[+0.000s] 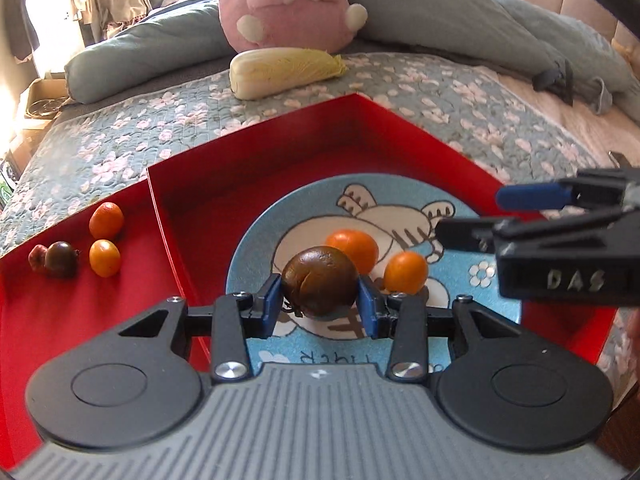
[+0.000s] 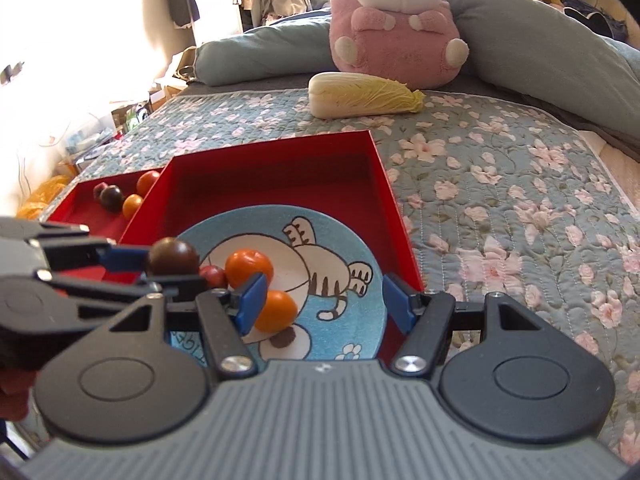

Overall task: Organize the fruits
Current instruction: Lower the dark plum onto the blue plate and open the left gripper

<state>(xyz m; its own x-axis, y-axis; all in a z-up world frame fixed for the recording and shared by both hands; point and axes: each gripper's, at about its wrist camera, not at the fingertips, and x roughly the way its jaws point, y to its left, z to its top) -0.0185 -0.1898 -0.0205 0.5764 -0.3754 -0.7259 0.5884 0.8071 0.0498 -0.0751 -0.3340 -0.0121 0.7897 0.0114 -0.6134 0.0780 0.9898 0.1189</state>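
My left gripper is shut on a dark brown round fruit, held just above the blue cat plate in the large red box. Two orange fruits lie on the plate. My right gripper is open and empty over the plate, with an orange fruit by its left finger. A small red fruit also lies there. The smaller red tray on the left holds two orange fruits, a dark one and a reddish one.
The boxes sit on a flowered quilt on a bed. A napa cabbage lies behind the box, in front of a pink plush toy and grey-blue pillows.
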